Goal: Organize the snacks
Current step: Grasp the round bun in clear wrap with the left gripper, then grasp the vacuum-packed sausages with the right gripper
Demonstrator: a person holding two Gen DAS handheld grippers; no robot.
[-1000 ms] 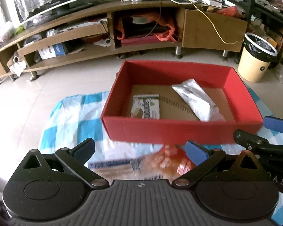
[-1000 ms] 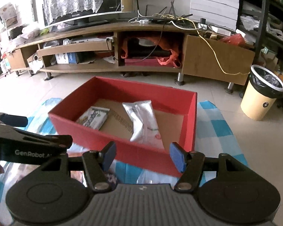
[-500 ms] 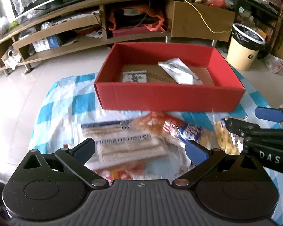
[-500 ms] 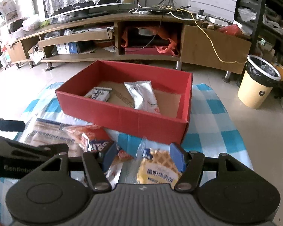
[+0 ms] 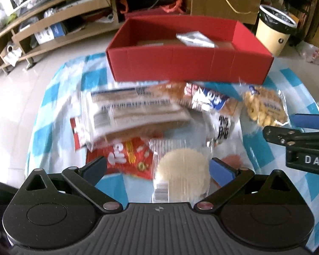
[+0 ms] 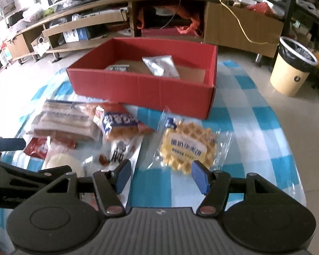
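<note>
Blue-and-white checked cloth lies bare toward its right edge, beyond the open red cardboard box. The clear-wrapped yellow waffle packet lies just ahead of the right gripper, whose jaws are apart and empty. The left gripper, tilted downward with jaws apart, frames a clear-wrapped round pale cake.

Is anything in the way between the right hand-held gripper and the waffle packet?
Nothing visible is. The right hand-held gripper is open, and the waffle packet lies flat on the checked cloth just past its fingertips, with only bare cloth between. The other snacks lie off to the left.
</note>
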